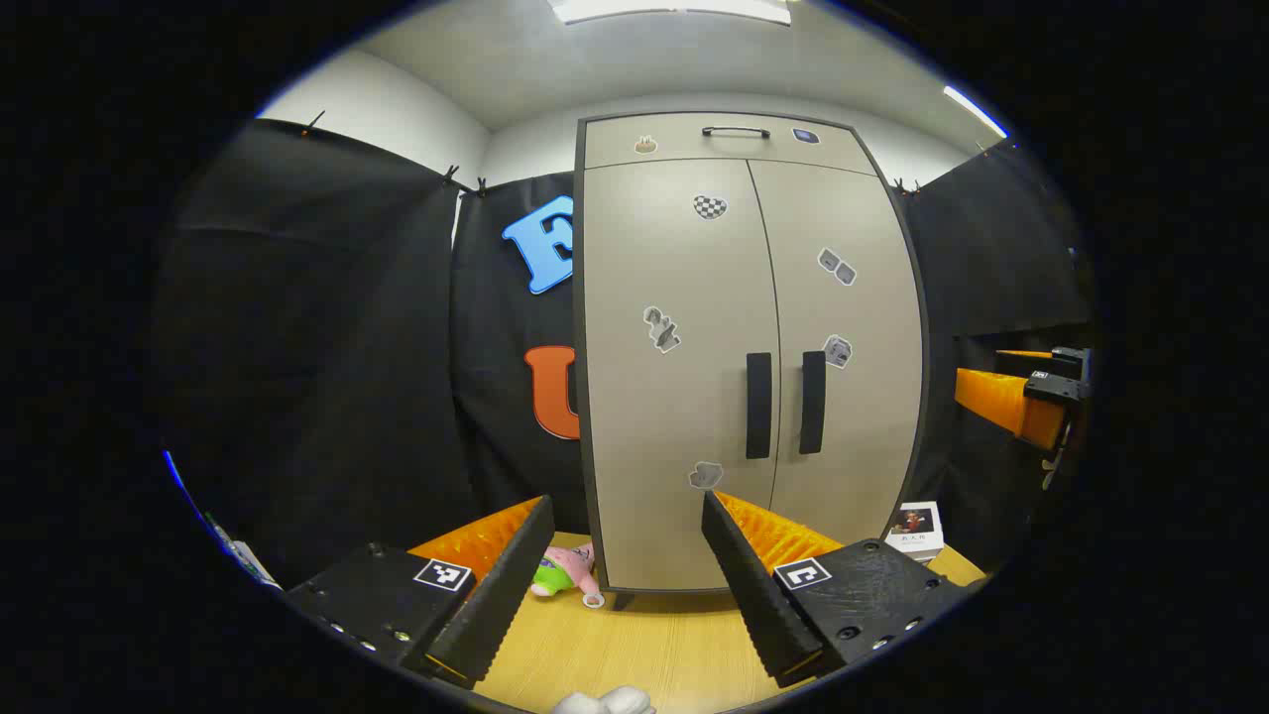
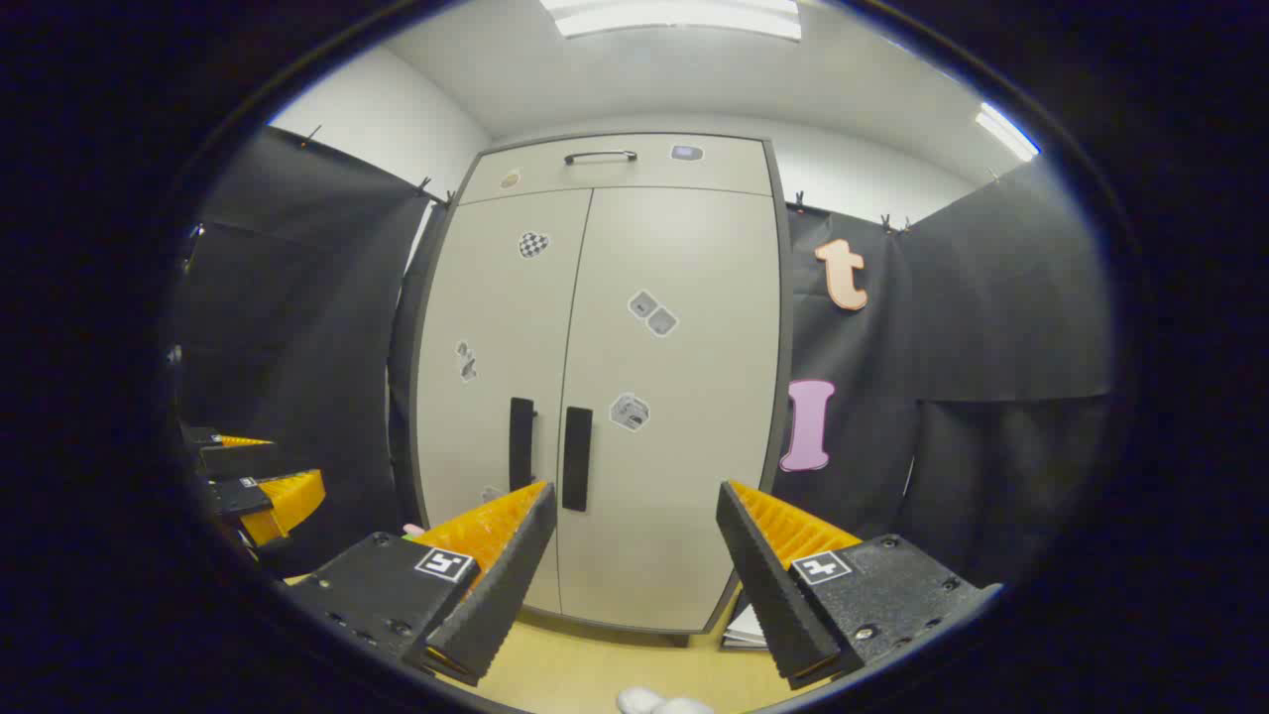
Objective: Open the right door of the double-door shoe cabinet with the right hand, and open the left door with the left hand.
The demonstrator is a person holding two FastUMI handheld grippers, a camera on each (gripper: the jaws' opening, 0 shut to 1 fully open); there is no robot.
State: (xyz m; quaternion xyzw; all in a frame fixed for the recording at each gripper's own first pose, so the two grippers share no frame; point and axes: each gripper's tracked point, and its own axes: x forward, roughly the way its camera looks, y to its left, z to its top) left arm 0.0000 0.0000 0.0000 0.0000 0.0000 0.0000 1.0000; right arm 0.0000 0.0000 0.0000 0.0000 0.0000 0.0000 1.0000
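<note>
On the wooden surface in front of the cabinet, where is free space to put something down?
Bare wood lies before the cabinet, between the left claw fingers. It is crowded at the cabinet's left foot, by the plush toy, and at its right foot, by the small box.

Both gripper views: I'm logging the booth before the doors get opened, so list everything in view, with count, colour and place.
Tall double-door shoe cabinet: one, beige with dark edging, both doors shut, standing on the floor.
Vertical bar door handles: two, black, flanking the centre seam.
Top drawer handle: one, dark, above the doors.
Stickers: several, grey and checkered, on the doors.
Plush toy: one, pink and green, floor left of the cabinet.
Small box: one, white, floor right of the cabinet.
Left gripper: fingers open.
Right gripper: fingers open.
</note>
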